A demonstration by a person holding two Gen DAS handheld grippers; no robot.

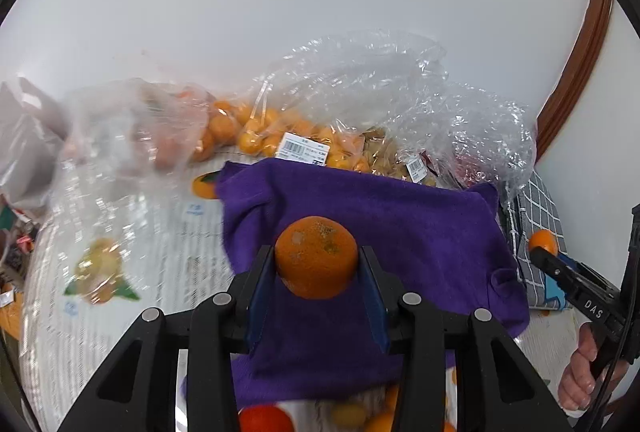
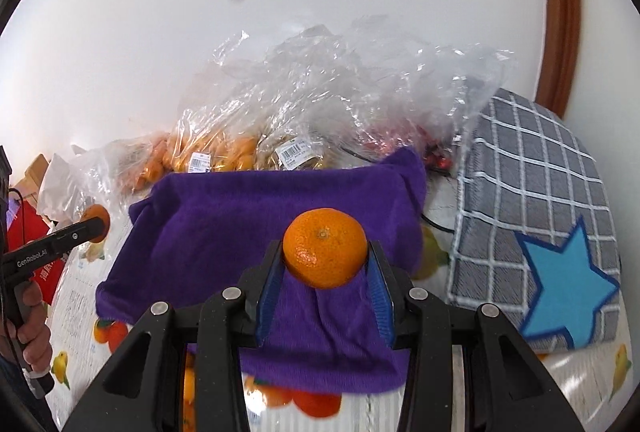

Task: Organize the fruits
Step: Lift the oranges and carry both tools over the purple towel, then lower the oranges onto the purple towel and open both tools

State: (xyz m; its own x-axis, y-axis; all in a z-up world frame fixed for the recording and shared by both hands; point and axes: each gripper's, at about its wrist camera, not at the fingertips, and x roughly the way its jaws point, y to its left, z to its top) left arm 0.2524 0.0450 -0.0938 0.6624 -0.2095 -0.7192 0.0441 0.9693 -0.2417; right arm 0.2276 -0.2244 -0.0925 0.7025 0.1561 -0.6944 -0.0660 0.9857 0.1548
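Above the purple towel [image 1: 360, 208], each gripper is clamped on one fruit: the left gripper [image 1: 316, 264] on a blemished mandarin [image 1: 316, 256], the right gripper [image 2: 326, 252] on a clean mandarin [image 2: 325, 247]. Both fruits hang clear of the towel, probably carried from the plastic bags [image 1: 304, 120] behind it for sorting.

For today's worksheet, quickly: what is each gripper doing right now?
Left gripper: closed on a blotchy orange.
Right gripper: closed on a clean orange.
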